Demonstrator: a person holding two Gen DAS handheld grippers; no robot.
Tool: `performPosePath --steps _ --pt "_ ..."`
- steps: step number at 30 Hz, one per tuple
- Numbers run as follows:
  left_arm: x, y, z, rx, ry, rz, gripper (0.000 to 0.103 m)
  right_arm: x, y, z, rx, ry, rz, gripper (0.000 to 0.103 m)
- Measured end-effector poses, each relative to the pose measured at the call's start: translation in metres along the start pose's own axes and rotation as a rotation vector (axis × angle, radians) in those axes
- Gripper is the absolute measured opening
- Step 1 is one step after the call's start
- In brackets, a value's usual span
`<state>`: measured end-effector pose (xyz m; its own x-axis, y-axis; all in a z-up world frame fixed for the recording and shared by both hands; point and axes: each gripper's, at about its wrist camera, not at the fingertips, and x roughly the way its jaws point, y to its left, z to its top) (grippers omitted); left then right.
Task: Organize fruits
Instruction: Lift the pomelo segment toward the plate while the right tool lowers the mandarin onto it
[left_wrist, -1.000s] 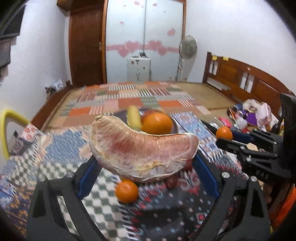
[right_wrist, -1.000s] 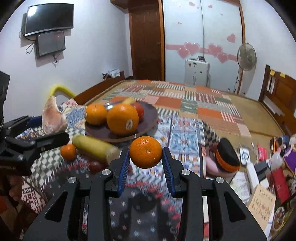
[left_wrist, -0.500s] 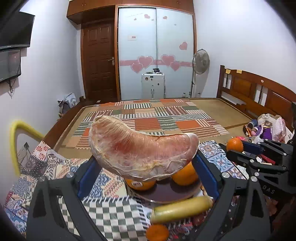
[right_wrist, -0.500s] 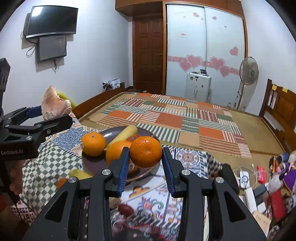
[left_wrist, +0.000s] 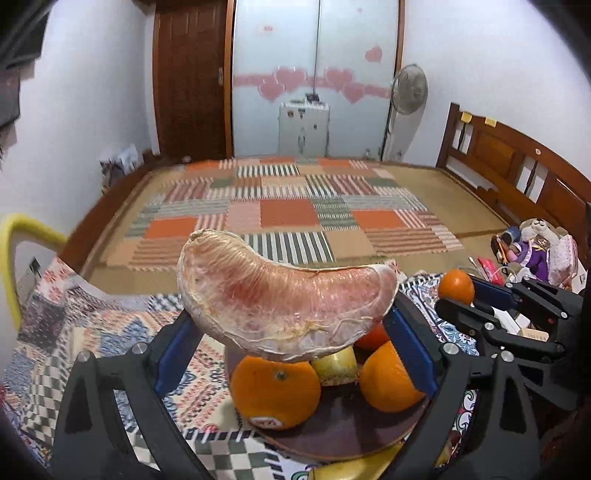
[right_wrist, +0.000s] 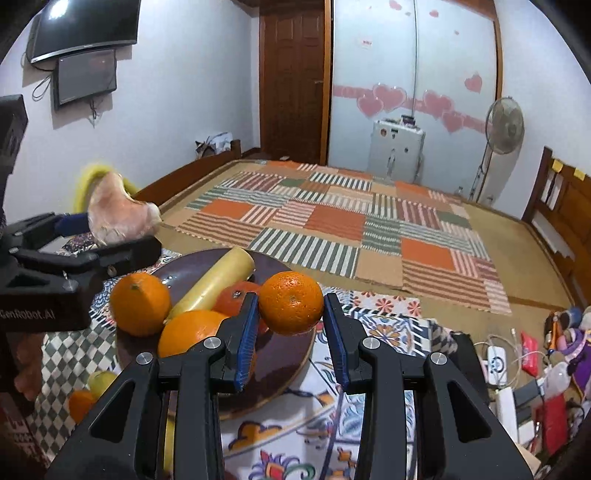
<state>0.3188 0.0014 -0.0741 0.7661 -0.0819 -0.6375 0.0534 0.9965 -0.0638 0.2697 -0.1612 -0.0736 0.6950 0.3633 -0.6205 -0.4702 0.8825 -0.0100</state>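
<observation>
Both hand-held grippers have arrived over the plate since a second ago; at that point the plate lay farther ahead of them and lower in both views.

**Left hand-held gripper** (left_wrist: 291, 332): jaws set wide, clamped on the ends of the peeled pomelo segment (left_wrist: 284, 299). In the left wrist view the segment now hangs directly above the dark brown plate (left_wrist: 340, 435), over the near orange (left_wrist: 275, 393) and the yellow fruit end (left_wrist: 334, 369). No contact with the fruit below is visible.

**Right hand-held gripper** (right_wrist: 290, 332): jaws narrow, closed on a small orange (right_wrist: 291, 302). In the right wrist view the orange sits over the right part of the plate (right_wrist: 273, 354), just beside the red-orange fruit (right_wrist: 232, 301) and the long yellow fruit (right_wrist: 214, 282).

**Plate contents:** two oranges (right_wrist: 139, 304), one red-orange fruit and the long yellow fruit. The plate rests on a worktop covered with a patterned cloth (right_wrist: 295, 435).

**Remaining loose fruit:** a small orange and a yellow piece lie on the cloth near the left edge (right_wrist: 88, 391), off the plate.

**Task status:** the transport phase appears complete for both held items. The likely next step is lowering and release. Free space shows on the near-right part of the plate; the segment is broad and soft and may roll off the rounded fruit if set on top.
</observation>
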Motion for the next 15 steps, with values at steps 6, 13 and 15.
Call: performPosePath --steps 6,13,15 --pt "0.032 0.0 0.0 -0.016 0.083 0.009 0.096 0.02 -0.008 0.0 0.032 0.07 0.027 0.032" --pt "0.048 -0.001 0.001 -0.03 0.12 0.014 0.096 0.024 -0.004 -0.002 0.027 0.091 0.032 0.032" --pt "0.05 -0.002 0.0 -0.025 0.128 0.009 0.096 0.026 -0.002 -0.001 0.025 0.095 0.037 0.032"
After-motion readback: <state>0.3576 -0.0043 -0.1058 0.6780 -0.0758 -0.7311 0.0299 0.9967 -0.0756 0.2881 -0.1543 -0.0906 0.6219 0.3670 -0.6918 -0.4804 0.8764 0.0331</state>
